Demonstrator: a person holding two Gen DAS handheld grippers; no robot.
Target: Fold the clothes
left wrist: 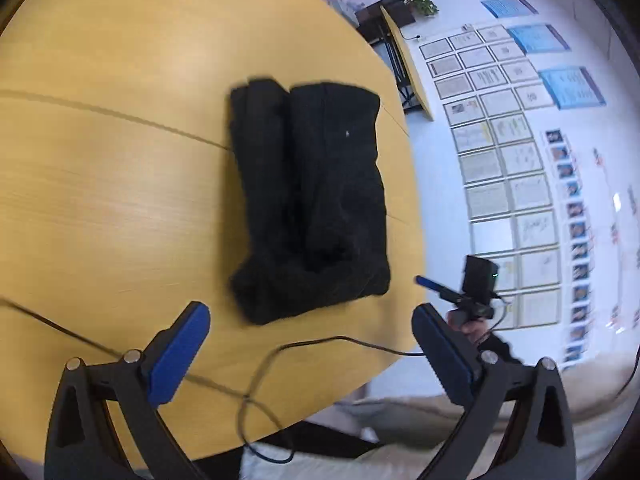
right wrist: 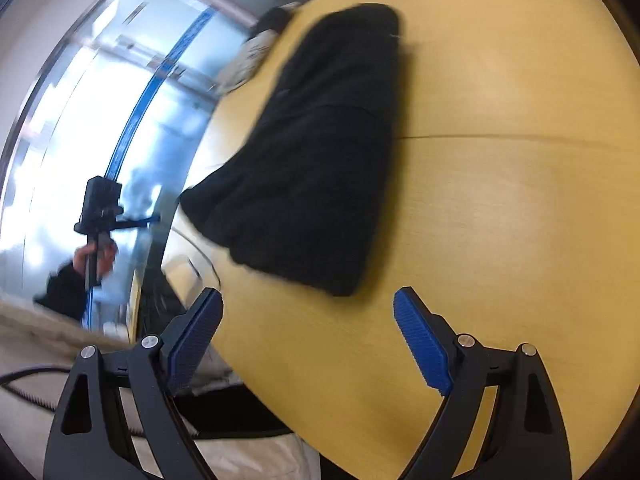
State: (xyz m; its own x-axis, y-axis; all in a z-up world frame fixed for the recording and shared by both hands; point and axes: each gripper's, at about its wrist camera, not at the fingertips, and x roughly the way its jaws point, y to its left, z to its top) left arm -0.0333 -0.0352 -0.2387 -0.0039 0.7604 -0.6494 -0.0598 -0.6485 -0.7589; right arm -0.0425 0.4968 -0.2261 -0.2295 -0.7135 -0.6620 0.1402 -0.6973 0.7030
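left gripper (left wrist: 310,334) released | right gripper (right wrist: 308,314) released | folded black garment (left wrist: 308,196) just ahead on table (left wrist: 100,184)

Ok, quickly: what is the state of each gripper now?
Left gripper: open, holding nothing.
Right gripper: open, holding nothing.
The black garment lies folded on the table.

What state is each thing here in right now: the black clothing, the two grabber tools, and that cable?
Black garment: folded into a compact bundle, lying flat on the wooden table, untouched.
Left gripper: fingers wide open, empty, short of the garment.
Right gripper: fingers wide open, empty, near the table edge.
Black cable: slack, looped over the table edge.
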